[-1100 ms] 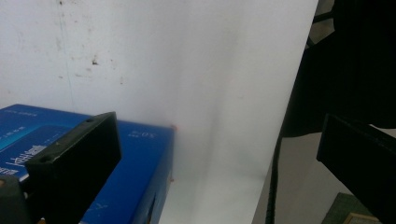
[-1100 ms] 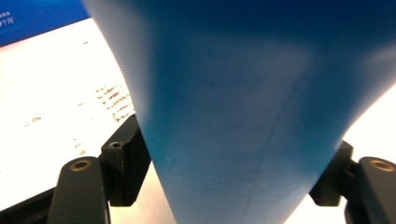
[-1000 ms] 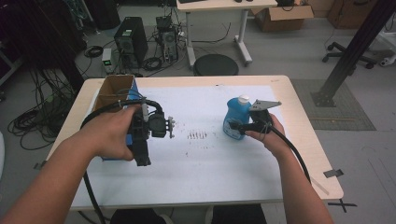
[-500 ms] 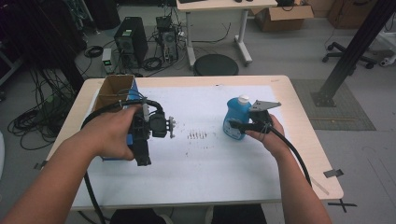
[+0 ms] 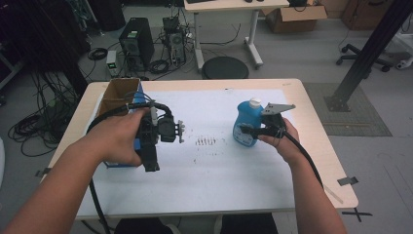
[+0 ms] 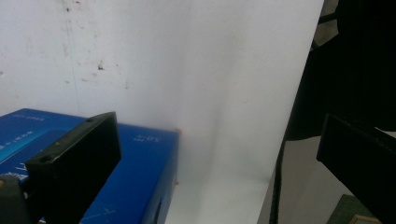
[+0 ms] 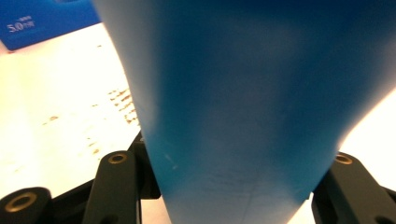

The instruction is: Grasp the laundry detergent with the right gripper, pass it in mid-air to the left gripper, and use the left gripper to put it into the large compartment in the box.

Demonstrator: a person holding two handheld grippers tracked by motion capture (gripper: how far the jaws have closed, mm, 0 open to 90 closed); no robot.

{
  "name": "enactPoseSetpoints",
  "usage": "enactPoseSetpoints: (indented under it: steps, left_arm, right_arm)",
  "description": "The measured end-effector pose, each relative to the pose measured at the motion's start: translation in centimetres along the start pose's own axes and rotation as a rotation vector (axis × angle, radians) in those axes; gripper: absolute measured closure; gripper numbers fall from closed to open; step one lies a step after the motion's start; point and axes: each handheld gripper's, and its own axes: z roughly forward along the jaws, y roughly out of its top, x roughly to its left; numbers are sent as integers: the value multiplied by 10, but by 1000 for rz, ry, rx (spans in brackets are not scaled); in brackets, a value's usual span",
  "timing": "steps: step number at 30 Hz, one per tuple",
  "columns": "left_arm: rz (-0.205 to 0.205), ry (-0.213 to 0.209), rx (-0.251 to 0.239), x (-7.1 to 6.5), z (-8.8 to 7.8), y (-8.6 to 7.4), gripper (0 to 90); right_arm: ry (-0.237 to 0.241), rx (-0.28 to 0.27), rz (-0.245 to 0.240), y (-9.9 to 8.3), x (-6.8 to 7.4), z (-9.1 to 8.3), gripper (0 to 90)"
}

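- The blue plastic bottle with a white cap [image 5: 248, 123] stands upright on the white sheet [image 5: 214, 161] that covers the pale wooden surface [image 5: 316, 146], to the right of the row of small dark marks [image 5: 206, 142] printed mid-sheet.
- The right gripper [image 5: 251, 130] comes at the bottle from the right; its jaws have just been closing and are now clamped on the bottle's lower body, one pad on each flank.
- In the right gripper view the bottle's blue wall [image 7: 243, 102] sits wedged between the two black jaws, touching both.
- The left gripper [image 5: 152, 163] is well left of the bottle, on the far side of the dark marks, held above the sheet beside a flat blue cardboard box [image 5: 122, 158].
- In the left gripper view its jaws stand wide apart with nothing between them; the blue box [image 6: 135, 177] lies under the left-hand jaw.
- An open brown cardboard box [image 5: 117, 92] sits at the surface's far left corner, farther from the bottle than the blue box.
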Motion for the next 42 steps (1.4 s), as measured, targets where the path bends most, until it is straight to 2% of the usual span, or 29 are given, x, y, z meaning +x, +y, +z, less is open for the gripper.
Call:
enactPoseSetpoints:
  steps: [6, 9, 13, 16, 17, 18, 19, 20, 26, 29, 30, 42]
  left_arm:
    - [5, 4, -14, 3, -6, 3, 4]
    - [10, -1, -23, 3, -8, 6, 4]
    - [21, 6, -29, 2, -12, 12, 2]
    - [33, 18, -35, 1, -18, 15, 2]
    - [33, 18, -35, 1, -18, 15, 2]
    - [39, 17, -41, 0, -22, 17, 2]
    - [39, 17, -41, 0, -22, 17, 2]
    - [44, 13, -49, 0, -27, 19, 2]
    - [59, 0, -64, -1, -34, 26, 2]
    - [63, -1, -62, -2, -34, 28, 2]
    - [67, -5, -60, -2, -34, 31, 2]
    - [80, -16, -65, -2, -31, 36, 2]
  right_arm:
    - [43, 1, -56, 17, 7, -23, 461]
    - [82, -12, -79, 24, 12, -34, 461]
    - [158, -13, -126, 33, 23, -45, 460]
    - [193, -12, -169, 39, 34, -51, 460]
    - [193, -12, -169, 39, 34, -51, 460]
    - [227, -10, -192, 42, 42, -54, 460]
    - [227, -10, -192, 42, 42, -54, 460]
    - [255, -7, -219, 45, 49, -55, 460]
    - [313, 14, -280, 48, 67, -52, 460]
    - [332, 16, -292, 48, 73, -49, 460]
    - [352, 19, -300, 47, 79, -46, 459]
    - [424, 33, -355, 49, 107, -26, 460]
